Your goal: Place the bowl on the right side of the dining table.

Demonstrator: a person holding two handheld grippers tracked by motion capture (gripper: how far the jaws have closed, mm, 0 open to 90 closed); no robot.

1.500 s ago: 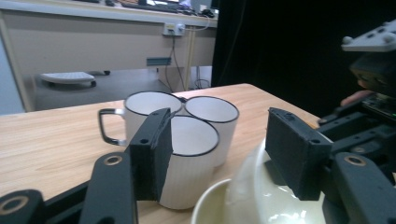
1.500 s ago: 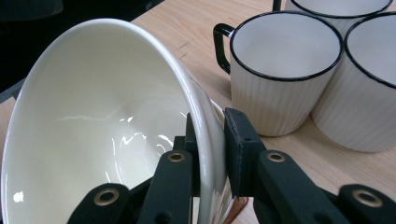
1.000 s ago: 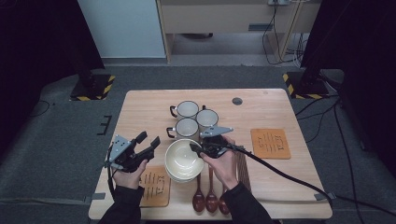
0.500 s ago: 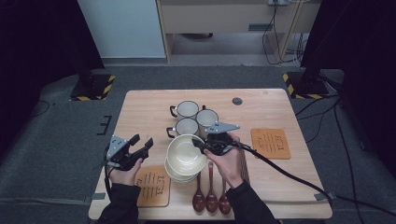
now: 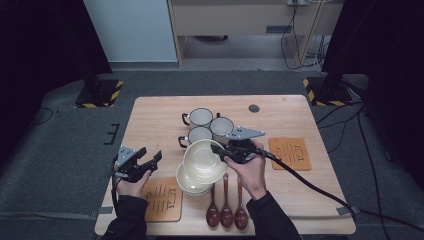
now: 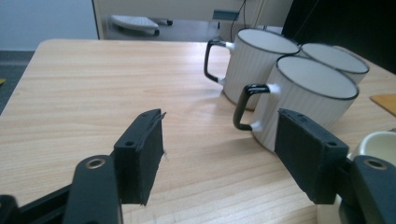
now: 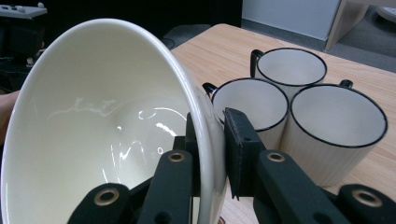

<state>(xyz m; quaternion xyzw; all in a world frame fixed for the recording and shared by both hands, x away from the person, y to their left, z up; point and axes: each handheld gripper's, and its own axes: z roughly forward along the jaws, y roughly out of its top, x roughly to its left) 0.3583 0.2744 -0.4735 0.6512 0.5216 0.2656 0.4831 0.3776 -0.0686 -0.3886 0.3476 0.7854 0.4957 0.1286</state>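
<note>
Cream glazed and smooth, the top bowl (image 5: 204,161) hangs tilted above the stack of bowls (image 5: 189,184) it belongs to, its open face turned toward the left and near side. The right gripper (image 5: 226,150) pinches the bowl's thin rim on its right edge, one black jaw inside the wall and one outside, as the right gripper view shows close up (image 7: 211,140). The stack sits just below and slightly near-left of the lifted bowl, in the middle of the near half of the pale wooden table (image 5: 300,210).

What the next move seems to turn on: the bowl lies to the right of the left gripper (image 5: 149,162), apart from it, with its free rim facing that way. The left gripper is held near the table's left edge, its jaws standing wide with nothing between them; they have just been opening further. In its own view (image 6: 219,154) the ribbed rubber pads frame bare wood and the mugs. So the right hand has the bowl, and the left one is the nearer free hand to take or steady the opposite rim.

Three white ribbed mugs (image 5: 207,125) with dark rims and black handles stand clustered just beyond the bowl, close enough that a swing toward the far side could clip them. Three dark brown wooden spoons (image 5: 226,212) lie side by side at the near edge, handles pointing away. One orange mat (image 5: 162,199) lies near left, another mat (image 5: 290,153) to the right.
</note>
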